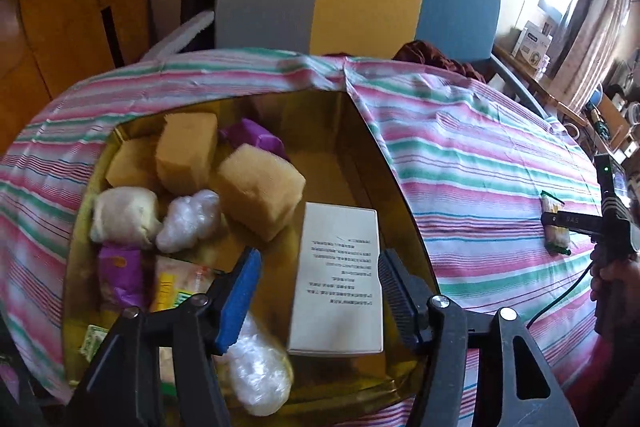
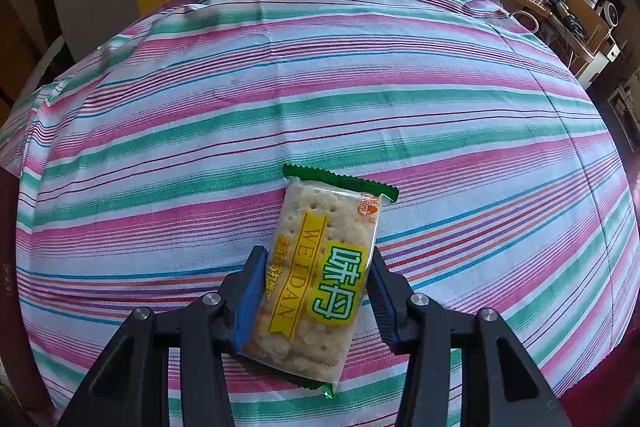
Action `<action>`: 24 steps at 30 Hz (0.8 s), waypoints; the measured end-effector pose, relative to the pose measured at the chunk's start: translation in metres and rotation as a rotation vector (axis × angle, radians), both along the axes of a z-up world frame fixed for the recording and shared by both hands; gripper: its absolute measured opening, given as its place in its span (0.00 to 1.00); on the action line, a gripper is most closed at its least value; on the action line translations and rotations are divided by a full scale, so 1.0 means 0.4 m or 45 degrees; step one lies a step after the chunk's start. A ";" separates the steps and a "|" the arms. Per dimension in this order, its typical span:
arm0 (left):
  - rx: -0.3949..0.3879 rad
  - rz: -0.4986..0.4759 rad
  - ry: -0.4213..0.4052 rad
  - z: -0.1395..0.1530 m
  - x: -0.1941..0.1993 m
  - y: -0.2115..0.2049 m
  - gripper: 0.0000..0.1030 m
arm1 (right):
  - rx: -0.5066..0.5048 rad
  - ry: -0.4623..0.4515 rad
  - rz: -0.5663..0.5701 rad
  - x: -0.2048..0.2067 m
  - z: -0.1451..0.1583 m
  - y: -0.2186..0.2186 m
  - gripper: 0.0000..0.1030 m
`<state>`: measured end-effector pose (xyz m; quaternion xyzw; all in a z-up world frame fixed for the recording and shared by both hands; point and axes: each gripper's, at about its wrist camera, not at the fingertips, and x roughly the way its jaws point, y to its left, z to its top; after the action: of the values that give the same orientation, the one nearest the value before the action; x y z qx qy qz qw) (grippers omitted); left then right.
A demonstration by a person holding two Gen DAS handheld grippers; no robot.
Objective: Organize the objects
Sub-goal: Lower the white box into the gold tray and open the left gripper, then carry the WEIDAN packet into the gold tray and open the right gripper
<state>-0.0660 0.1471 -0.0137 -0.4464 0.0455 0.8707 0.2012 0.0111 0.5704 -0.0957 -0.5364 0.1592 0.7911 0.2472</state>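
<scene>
Right tool [image 2: 316,291] around cracker packet [image 2: 320,267], striped cloth [image 2: 360,99] beneath.

You can read "WEIDAN" in brown capitals on the yellow band of the cracker packet [image 2: 316,279], beside two large green Chinese characters, 味丹. The white box [image 1: 338,279] carries small printed lines, too blurred to read.

On the worktop [image 1: 460,147] a box [image 1: 360,131] stands at the left, holding sponge blocks [image 1: 260,191] at its back, wrapped bundles [image 1: 188,221] left of them, and a carton [image 1: 338,279] along its right side. A cracker packet [image 2: 320,279] lies well right of the box, on the cloth [image 2: 280,107].
</scene>
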 end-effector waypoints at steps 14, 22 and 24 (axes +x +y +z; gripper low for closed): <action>-0.036 0.100 0.186 0.076 0.048 -0.106 0.63 | 0.013 0.031 0.115 0.005 0.018 -0.078 0.47; -0.023 0.142 0.192 0.071 0.062 -0.162 0.65 | 0.033 0.031 0.183 -0.022 0.010 -0.109 0.47; -0.025 0.148 0.194 0.069 0.066 -0.172 0.65 | 0.029 0.030 0.177 -0.023 0.009 -0.110 0.47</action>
<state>-0.0395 0.0783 0.0138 -0.3829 0.0434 0.9118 0.1420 0.0019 0.5265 -0.0921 -0.5341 0.1155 0.8143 0.1958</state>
